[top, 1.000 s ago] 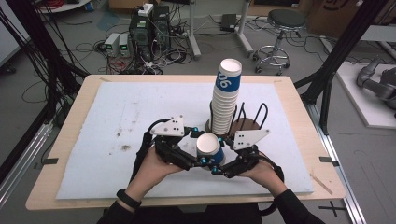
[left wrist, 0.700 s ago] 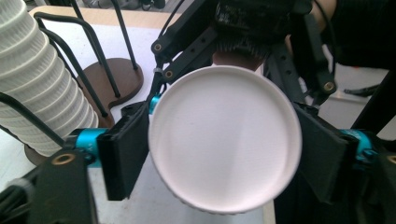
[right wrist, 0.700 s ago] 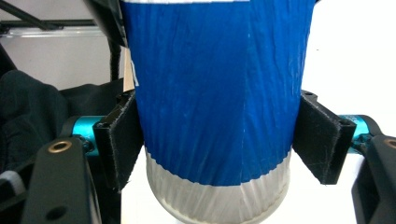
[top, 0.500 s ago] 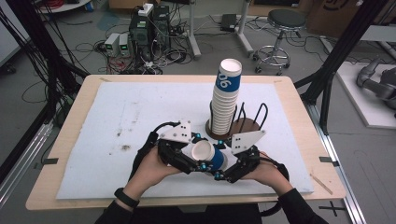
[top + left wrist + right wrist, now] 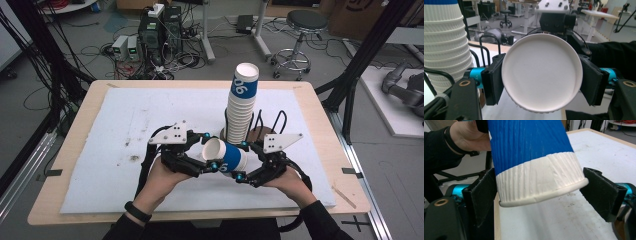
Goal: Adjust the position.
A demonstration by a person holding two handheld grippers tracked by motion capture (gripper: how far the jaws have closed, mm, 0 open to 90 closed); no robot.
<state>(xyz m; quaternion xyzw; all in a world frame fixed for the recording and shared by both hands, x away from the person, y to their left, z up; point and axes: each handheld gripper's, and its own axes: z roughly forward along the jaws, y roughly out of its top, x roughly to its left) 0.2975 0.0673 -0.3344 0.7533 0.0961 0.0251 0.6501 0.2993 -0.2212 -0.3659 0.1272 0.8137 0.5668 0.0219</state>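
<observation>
Lying on its side between the two pairs of tongs, a blue and white paper cup (image 5: 227, 156) hangs above the table (image 5: 120, 125). The left tongs (image 5: 210, 159) clamp the cup's base, a pad pressed to each side, in the left gripper view. The right tongs (image 5: 239, 162) stand spread around its rim end; one pad meets the cup wall, the other stands just clear. Just beyond both tongs, a tall stack of paper cups (image 5: 241, 107) stands in a wire holder (image 5: 270, 122).
</observation>
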